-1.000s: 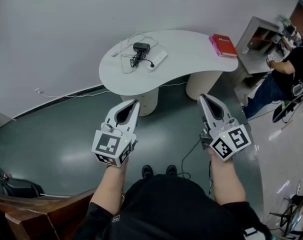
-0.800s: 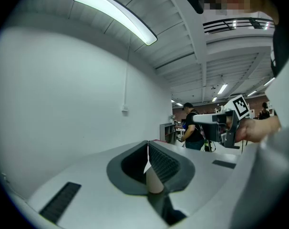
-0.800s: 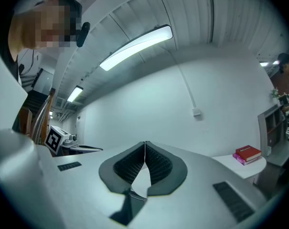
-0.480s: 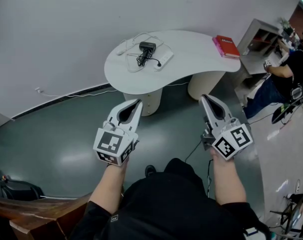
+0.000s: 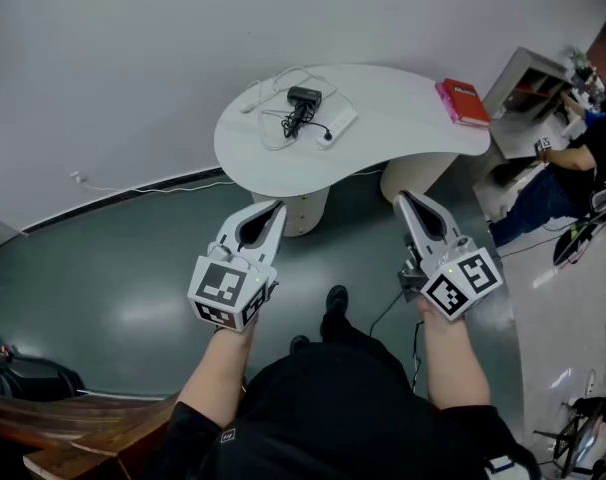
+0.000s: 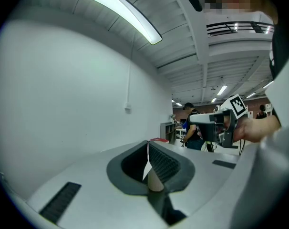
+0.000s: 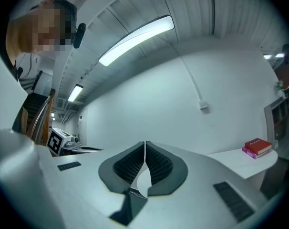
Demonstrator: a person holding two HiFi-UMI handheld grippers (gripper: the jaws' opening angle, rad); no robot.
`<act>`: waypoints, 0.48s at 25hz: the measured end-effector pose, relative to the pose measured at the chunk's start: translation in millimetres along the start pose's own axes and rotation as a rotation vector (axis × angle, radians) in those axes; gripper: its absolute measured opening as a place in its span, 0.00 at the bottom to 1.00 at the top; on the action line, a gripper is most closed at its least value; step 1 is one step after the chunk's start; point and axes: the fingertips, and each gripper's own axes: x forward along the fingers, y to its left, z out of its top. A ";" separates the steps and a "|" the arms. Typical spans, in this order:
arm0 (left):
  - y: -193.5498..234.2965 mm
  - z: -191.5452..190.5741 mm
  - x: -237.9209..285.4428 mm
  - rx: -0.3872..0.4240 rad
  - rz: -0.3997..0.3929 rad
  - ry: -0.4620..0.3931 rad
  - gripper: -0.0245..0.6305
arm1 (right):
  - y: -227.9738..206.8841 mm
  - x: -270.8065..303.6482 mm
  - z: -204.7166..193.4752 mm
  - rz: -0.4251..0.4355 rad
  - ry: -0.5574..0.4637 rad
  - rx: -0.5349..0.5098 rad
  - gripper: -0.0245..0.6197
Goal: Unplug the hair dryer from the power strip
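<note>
Surface (image 5: 403,108), white, smooth and kidney-shaped, is standing on two rounded cream pedestals (image 5: 308,206) against a plain white wall (image 5: 133,68). We are viewing it from above and are well apart from it. Near its far left edge the hair dryer (image 5: 304,96) is lying as a small black boxy body, with its black cord (image 5: 296,120) bunching just beside it. The power strip (image 5: 337,123), a white elongated bar, is lying just right of that cord, and thin white cable (image 5: 273,118) is looping around both. Whether the plug is sitting in the strip is too small for us to tell. A red book (image 5: 465,101) is lying flat near the right end of the surface, and any print on its cover is too small to read.

We are holding the left tool (image 5: 274,208) and the right tool (image 5: 404,197) side by side over a glossy grey-green floor (image 5: 113,288). Both are pointing toward the surface and touching nothing. Each is showing a pale grey matte shell tapering to a point, with dark ribbed pads (image 6: 166,163) inside. In the left gripper view the left tool's jaws are pressing together at the tips with nothing between them. In the right gripper view the right tool's jaws are meeting in a thin seam, also empty. Each tool's rear cube (image 5: 228,293) is bearing black-and-white square markers with no letters.
</note>
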 end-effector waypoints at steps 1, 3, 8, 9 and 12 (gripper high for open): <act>3.8 -0.7 5.5 -0.001 0.004 0.004 0.06 | -5.3 4.7 -0.2 0.002 -0.001 0.004 0.09; 12.4 -3.1 18.3 -0.004 0.014 0.011 0.06 | -18.2 14.5 -1.5 0.006 -0.002 0.013 0.09; 31.0 -4.7 61.8 -0.007 0.027 0.027 0.06 | -64.4 39.7 -3.8 0.007 -0.003 0.041 0.09; 34.4 -4.5 71.3 -0.007 0.030 0.031 0.06 | -74.0 45.4 -4.1 0.009 -0.002 0.049 0.09; 44.1 -3.3 99.3 -0.007 0.040 0.042 0.06 | -100.1 63.0 -5.4 0.020 0.004 0.064 0.09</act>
